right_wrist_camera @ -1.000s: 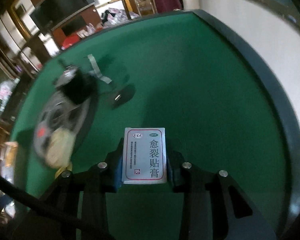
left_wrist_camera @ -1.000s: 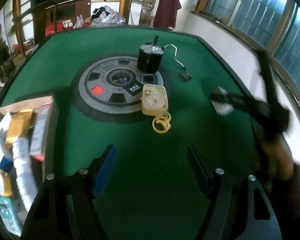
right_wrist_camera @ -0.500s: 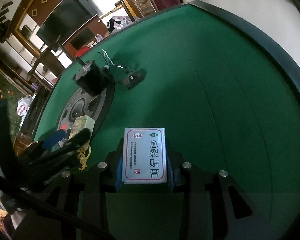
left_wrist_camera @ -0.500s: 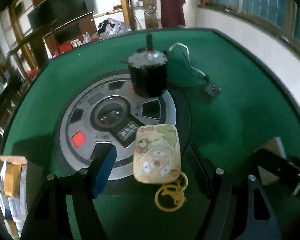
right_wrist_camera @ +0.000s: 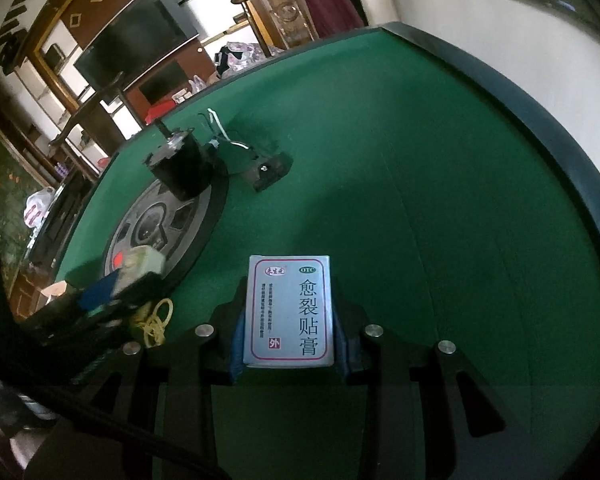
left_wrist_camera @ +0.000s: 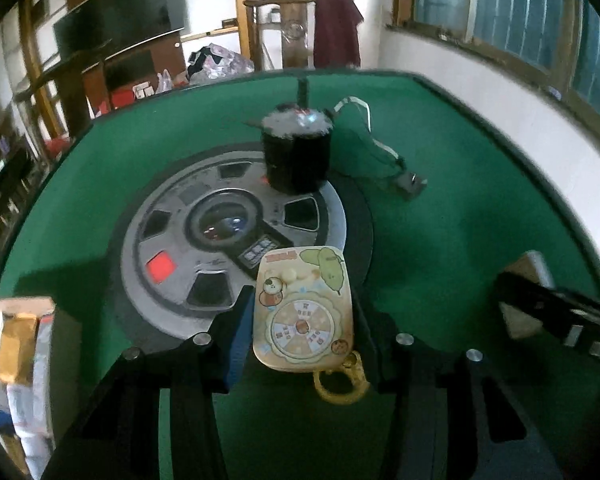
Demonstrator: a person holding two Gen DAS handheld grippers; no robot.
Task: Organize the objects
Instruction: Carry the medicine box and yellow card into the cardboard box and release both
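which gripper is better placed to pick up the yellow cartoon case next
Left. The left gripper has its jaws closing around the yellow cartoon case; the right gripper is clamped on the medicine box.

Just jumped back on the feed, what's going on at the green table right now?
A person is tidying with two handheld grippers. The left gripper is closing on a cream cartoon keychain card that lies between its fingers, at the edge of the grey round centre panel. The right gripper holds a pale blue medicine box. A black motor sits on the panel, untouched.
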